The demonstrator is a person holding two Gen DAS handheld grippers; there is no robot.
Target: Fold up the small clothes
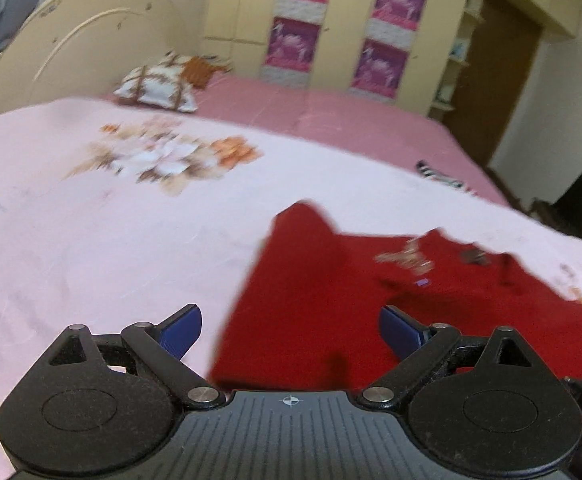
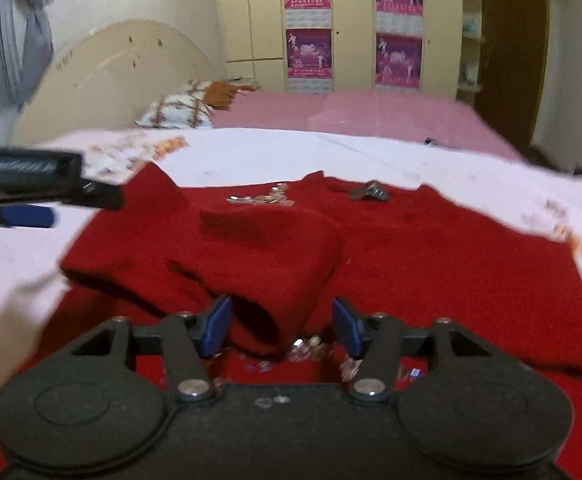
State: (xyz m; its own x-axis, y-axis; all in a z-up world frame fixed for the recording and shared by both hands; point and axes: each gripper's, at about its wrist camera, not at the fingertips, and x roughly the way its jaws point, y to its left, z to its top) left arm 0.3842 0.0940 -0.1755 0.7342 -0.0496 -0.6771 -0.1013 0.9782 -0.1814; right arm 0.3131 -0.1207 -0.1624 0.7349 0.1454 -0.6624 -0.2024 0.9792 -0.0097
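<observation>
A red garment (image 2: 391, 248) lay spread on the pale pink sheet (image 1: 111, 232) near the foot of the bed, its neckline with a small dark tag (image 2: 369, 192) turned toward the far end of the room and a glittery trim (image 2: 259, 199) just beside that. One sleeve (image 2: 227, 256) had been drawn across the front of the garment so that it lay in a thick roll over the chest. The right gripper (image 2: 281, 326) hung low over the near part of the cloth, its blue pads partly apart with the cuff end of the rolled sleeve sitting between them; the pads did not appear to press on it, though the blur made that hard to judge. The left gripper (image 1: 291, 326) stood at the garment's left edge with its jaws spread wide and nothing between them, one blue finger (image 1: 183, 330) over the sheet and the other over the red cloth. In the right wrist view it showed at the left border, well clear of the sleeve. Farther up the bed a patterned pillow (image 1: 159, 82) rested against the cream headboard (image 1: 91, 36), and a wardrobe (image 2: 351, 28) with purple posters filled the far wall.
</observation>
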